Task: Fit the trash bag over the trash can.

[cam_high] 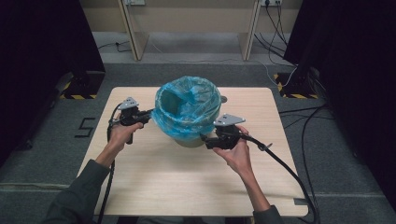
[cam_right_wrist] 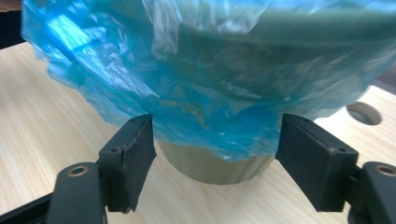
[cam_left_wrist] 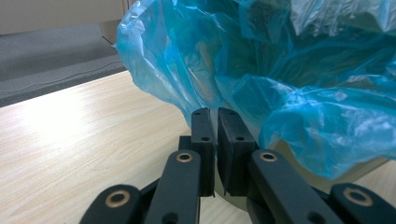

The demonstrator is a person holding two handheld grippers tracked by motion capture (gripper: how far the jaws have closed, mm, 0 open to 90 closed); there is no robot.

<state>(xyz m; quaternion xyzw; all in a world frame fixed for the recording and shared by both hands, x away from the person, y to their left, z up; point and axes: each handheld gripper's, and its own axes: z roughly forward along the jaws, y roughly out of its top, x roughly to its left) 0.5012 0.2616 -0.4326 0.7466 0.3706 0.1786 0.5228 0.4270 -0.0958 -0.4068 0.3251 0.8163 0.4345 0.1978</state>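
The wooden table (cam_high: 154, 182) carried a small bin (cam_right_wrist: 217, 165) mid-table, its blue bin liner (cam_high: 187, 106) draped over the rim. Left of the bin, the left gripper (cam_left_wrist: 215, 116) pinched the liner's hem with jaws nearly together. On the bin's near right side, the right gripper (cam_right_wrist: 217, 135) stood wide, gripping nothing. Probably best it grabbed its hem low, then both tugged down evenly.

both forearms reach in from below, the left gripper (cam_high: 150, 112) with its jaws pressed nearly together and pointing right, the right gripper (cam_high: 204, 138) with jaws spread wide and pointing left.

High view overhead, gripper views close, sharing bag (cam_high: 187, 108)
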